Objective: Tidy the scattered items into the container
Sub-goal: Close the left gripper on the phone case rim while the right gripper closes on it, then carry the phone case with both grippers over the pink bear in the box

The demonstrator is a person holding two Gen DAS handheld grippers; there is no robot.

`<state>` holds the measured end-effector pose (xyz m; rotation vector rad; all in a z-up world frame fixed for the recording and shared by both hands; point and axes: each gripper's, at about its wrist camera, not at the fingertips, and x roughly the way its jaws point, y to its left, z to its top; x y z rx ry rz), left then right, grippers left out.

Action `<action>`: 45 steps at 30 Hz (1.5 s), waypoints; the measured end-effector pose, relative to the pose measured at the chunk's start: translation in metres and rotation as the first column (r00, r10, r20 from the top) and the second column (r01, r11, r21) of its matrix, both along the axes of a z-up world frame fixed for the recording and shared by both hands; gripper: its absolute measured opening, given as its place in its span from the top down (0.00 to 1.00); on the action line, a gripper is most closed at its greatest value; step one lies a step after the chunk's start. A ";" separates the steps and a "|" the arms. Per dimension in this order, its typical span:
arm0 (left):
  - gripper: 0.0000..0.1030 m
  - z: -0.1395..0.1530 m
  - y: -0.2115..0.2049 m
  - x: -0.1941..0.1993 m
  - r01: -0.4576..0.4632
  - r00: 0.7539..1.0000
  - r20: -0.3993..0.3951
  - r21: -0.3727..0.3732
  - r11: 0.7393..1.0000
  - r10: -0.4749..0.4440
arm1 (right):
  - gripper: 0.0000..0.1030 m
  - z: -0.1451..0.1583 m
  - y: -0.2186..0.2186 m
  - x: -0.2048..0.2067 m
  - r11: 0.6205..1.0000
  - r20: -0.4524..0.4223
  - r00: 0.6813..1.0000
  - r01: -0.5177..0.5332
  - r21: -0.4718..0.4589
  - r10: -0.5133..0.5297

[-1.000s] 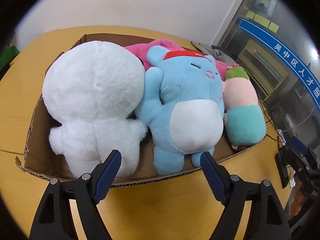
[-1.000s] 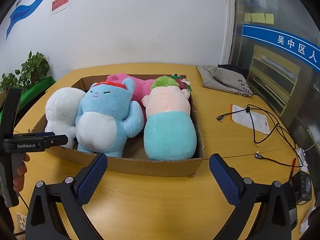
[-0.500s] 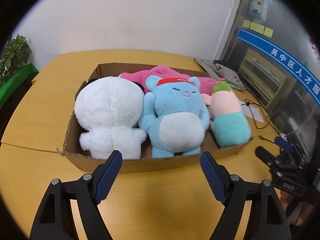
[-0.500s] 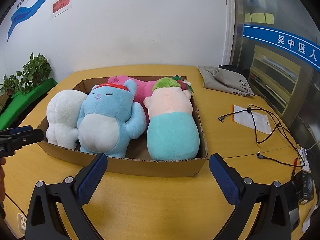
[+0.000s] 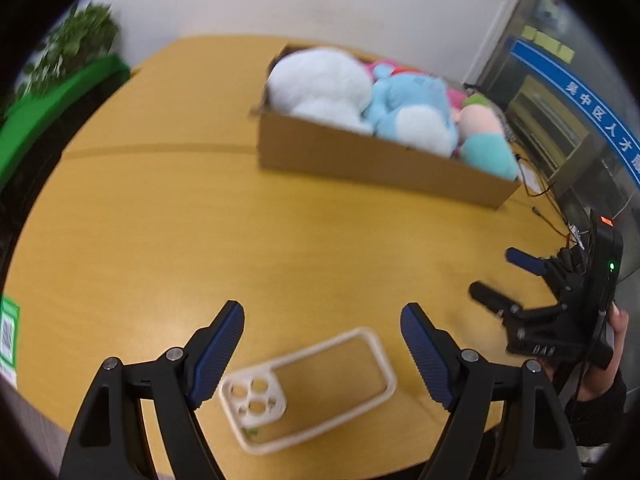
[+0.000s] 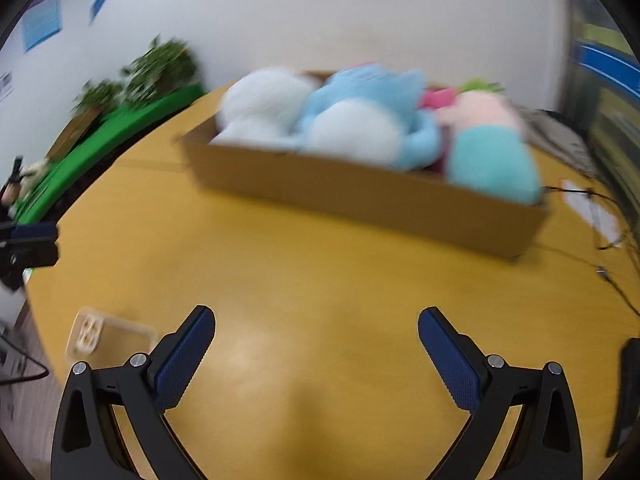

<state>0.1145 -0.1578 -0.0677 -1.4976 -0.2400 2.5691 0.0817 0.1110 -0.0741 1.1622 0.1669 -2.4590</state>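
Note:
A cardboard box (image 5: 360, 156) stands on the far part of the wooden table and holds a white plush (image 5: 320, 84), a blue plush (image 5: 412, 108), a pink-and-teal plush (image 5: 484, 136) and a pink plush behind them. The box (image 6: 360, 196) and the plushes appear blurred in the right wrist view. A clear phone case (image 5: 308, 388) lies on the table near its front edge, just below my open, empty left gripper (image 5: 322, 316). My right gripper (image 6: 316, 320) is open and empty over bare table; it also shows in the left wrist view (image 5: 500, 276).
Cables (image 6: 608, 240) and a white paper lie on the table right of the box. Green planters (image 5: 60, 92) stand beyond the table's left edge. The phone case (image 6: 108, 340) lies by the front-left edge in the right wrist view.
Both grippers have pulled back and down from the box toward the table's front edge. The phone case has come into view. Both stay open.

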 end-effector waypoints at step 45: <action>0.94 0.171 0.099 -0.217 0.189 0.938 -0.295 -0.010 0.982 -0.184 | 0.92 0.178 0.039 -0.104 0.994 -0.423 0.899 0.096 -0.058 -0.112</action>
